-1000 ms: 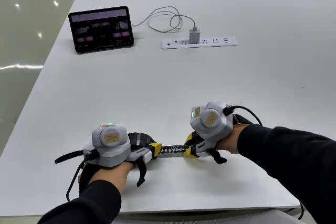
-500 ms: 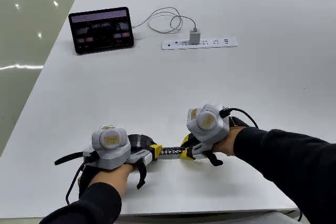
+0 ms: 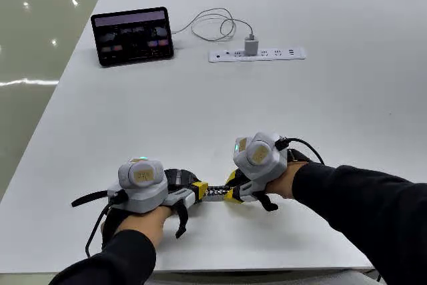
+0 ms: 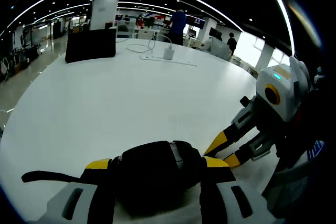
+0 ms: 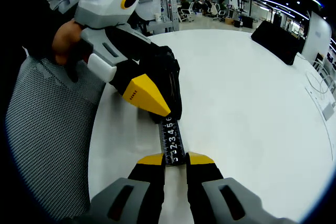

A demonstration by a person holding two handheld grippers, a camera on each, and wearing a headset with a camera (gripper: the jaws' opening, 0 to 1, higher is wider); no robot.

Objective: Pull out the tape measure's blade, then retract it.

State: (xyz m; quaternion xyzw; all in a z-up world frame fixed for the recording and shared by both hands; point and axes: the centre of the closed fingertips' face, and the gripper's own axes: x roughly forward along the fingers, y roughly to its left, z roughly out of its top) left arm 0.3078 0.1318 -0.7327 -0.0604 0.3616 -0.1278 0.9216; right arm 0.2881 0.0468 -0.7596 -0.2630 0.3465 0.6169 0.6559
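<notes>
The left tongs (image 4: 157,163) were closed around the black tape measure case (image 4: 157,184), with one yellow-tipped jaw pressed to each side of it. The case appeared to be rested on the white counter (image 3: 280,105), close to its near edge. The right tongs (image 5: 175,159) were drawn narrow and pinched on the free end of the blade (image 5: 170,135), whose printed numerals could be read just ahead of the jaws.

Only a short stretch of blade was exposed. It was laid flat and straight from the mouth of the case to the right tongs, so the two pairs of tongs were brought near each other, tip towards tip, without touching. The blade's long axis was therefore run across the person's body, from the case on the left to the pinched end on the right. Any coming move was judged to turn on that line: the right tongs would have to be carried along it while the case was held fast by the left, and a sideways drift could twist or buckle the blade.

Well apart, at the far side of the counter, a tablet (image 3: 132,35) was propped and a power strip (image 3: 257,53) was laid with a charger (image 3: 251,46) plugged in.
</notes>
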